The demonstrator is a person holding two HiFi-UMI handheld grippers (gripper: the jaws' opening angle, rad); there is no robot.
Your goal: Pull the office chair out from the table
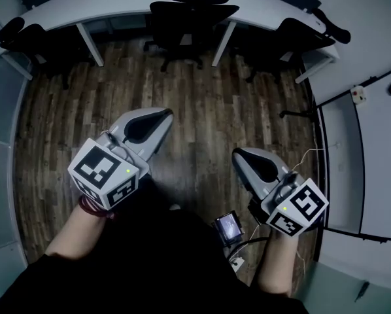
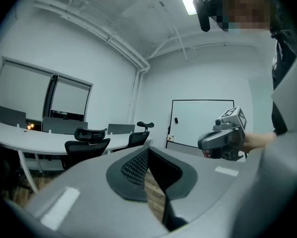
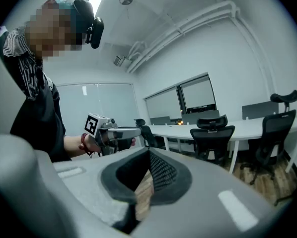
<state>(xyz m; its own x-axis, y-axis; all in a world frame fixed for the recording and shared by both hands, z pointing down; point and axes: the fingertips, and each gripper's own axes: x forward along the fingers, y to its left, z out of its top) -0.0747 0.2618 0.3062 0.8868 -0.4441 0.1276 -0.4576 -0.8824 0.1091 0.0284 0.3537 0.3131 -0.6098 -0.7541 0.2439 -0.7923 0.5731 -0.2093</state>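
Three black office chairs are tucked under a curved white table (image 1: 127, 4) at the far side of the room. The middle chair (image 1: 192, 15) stands straight ahead, with one chair (image 1: 25, 36) to its left and one (image 1: 300, 36) to its right. My left gripper (image 1: 164, 116) and right gripper (image 1: 238, 156) hover over the wood floor, well short of the chairs, both shut and empty. In the left gripper view the shut jaws (image 2: 148, 152) point toward the middle chair (image 2: 86, 145). In the right gripper view the jaws (image 3: 149, 155) sit left of that chair (image 3: 213, 133).
A white partition with a whiteboard (image 1: 378, 149) lines the right side, with a black stand foot (image 1: 297, 114) on the floor beside it. A small screen device (image 1: 228, 226) hangs at the person's waist. Plank floor (image 1: 202, 103) lies between me and the chairs.
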